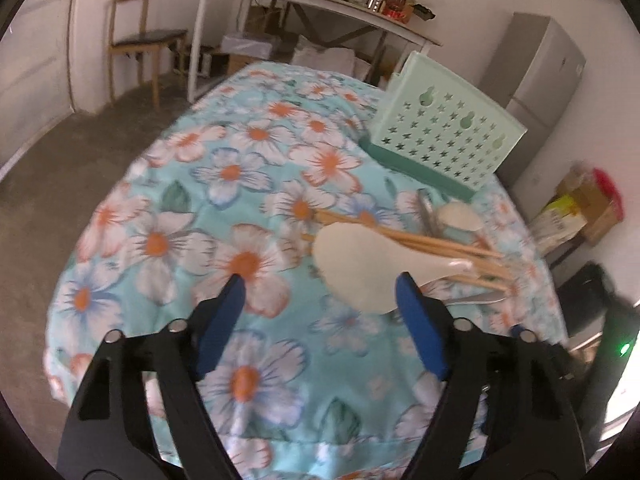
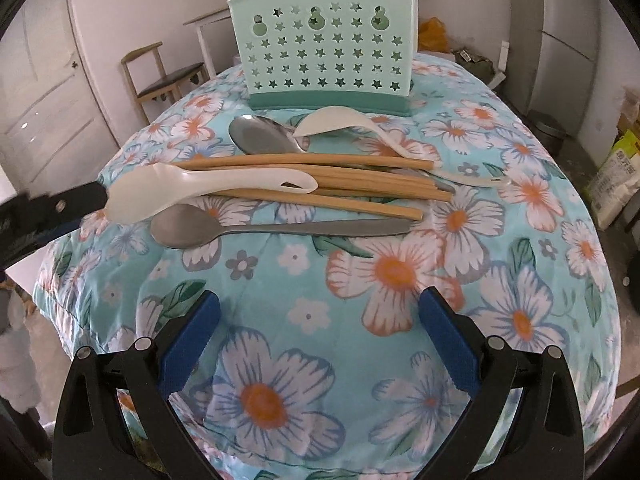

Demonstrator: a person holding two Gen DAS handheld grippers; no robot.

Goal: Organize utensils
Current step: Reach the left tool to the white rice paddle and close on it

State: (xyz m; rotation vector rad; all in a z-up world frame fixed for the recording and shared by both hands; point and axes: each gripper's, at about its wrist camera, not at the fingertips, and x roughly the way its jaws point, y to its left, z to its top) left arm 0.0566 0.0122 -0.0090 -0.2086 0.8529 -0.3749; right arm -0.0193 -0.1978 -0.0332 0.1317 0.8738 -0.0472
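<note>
Floral cloth in blue, white and orange covers the tabletop [image 2: 400, 272], with a wooden chair [image 2: 160, 76] and a cluttered white desk [image 1: 312, 4] seen behind it. All the utensils are gathered in one loose pile on the cloth: wooden chopsticks [image 2: 320, 178], two metal spoons [image 2: 224, 230] and two white plastic spoons, the nearer white spoon [image 2: 200, 192] lying across the chopsticks. A mint-green utensil holder [image 2: 326, 56] with star-shaped holes stands upright just behind the pile, and nothing can be seen sticking out of its top.

The left claw [image 1: 320, 300] is held open above the cloth, with the bowl of the white spoon just beside its right finger but not between the pads; in the right wrist view it is seen at the pile's left end, near that spoon's bowl. The right claw [image 2: 320, 328] is also held open, over bare cloth in front of the pile, with nothing between its fingers.

The sorting is judged to be at its very start: no utensil appears to have been placed in the holder, and every piece is left to be picked up and stood in it. The white spoon is probably the first to be taken.
</note>
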